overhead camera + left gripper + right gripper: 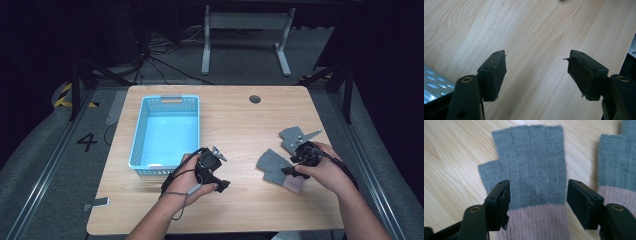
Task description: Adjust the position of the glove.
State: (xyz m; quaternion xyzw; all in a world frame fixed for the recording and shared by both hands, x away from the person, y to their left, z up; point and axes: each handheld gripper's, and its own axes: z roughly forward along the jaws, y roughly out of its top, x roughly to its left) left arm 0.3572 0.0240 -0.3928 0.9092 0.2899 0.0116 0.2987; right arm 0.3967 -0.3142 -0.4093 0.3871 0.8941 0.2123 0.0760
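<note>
Two grey fingerless gloves with pink cuffs lie flat on the wooden table [240,120] at the right. In the right gripper view, one glove [534,170] lies with its cuff towards me, and my right gripper [537,200] hovers over that cuff with its jaws open, one either side, neither pad pressing on it. The second glove [616,165] lies at the right edge of that view. From above, the right gripper [292,170] sits over the nearer glove [272,161], the other glove [292,136] just behind. My left gripper [536,72] is open over bare wood, seen from above [222,185] beside the basket.
A light blue plastic basket [137,140] stands on the table's left half; its perforated corner [434,85] appears in the left gripper view. A round cable hole [255,99] is near the far edge. A white table frame [245,30] stands on the floor beyond.
</note>
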